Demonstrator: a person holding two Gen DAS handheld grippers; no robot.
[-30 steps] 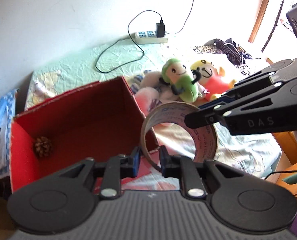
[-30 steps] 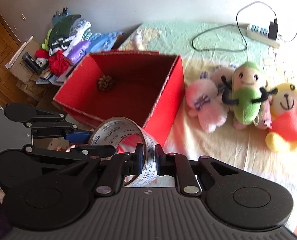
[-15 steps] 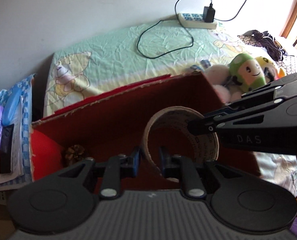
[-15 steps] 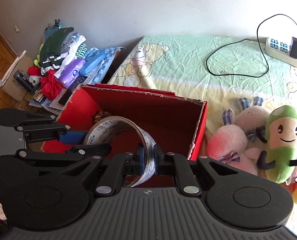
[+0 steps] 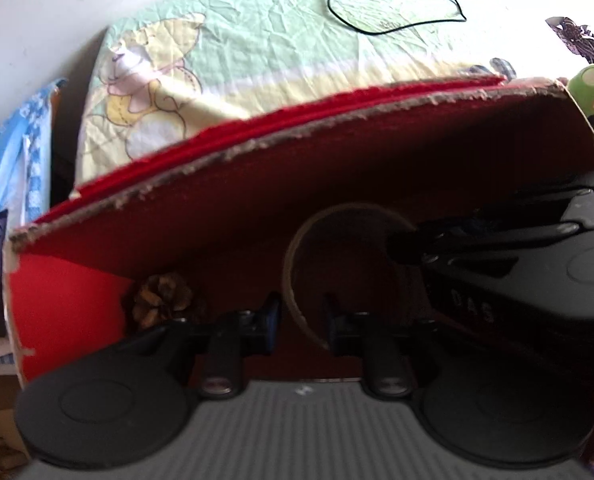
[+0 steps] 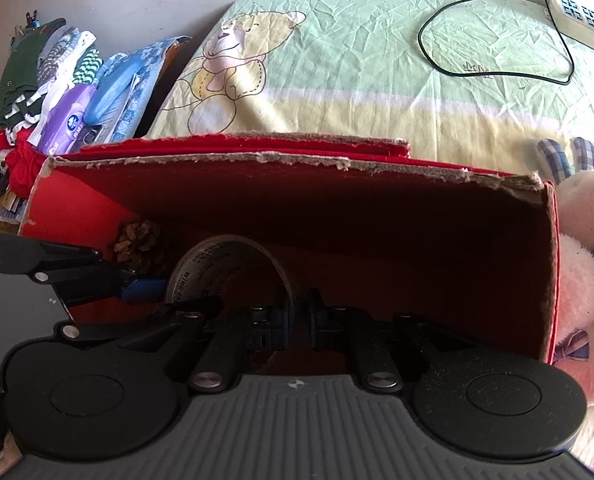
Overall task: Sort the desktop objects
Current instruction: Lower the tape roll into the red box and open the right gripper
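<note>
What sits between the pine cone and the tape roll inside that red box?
The left gripper's fingers; the right wrist view shows them between pine cone and tape roll.

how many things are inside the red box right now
2: a pine cone in the left corner of the red box, and a tape roll lowered inside. The grippers block part of the floor, so more may be hidden.

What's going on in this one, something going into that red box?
A person with a gripper in each hand is lowering a roll of tape into the red box, where a pine cone already lies. The right gripper is shut on the roll's band. The left gripper straddles the other side; its jaws have just been opening, so it seems to be letting go.
</note>
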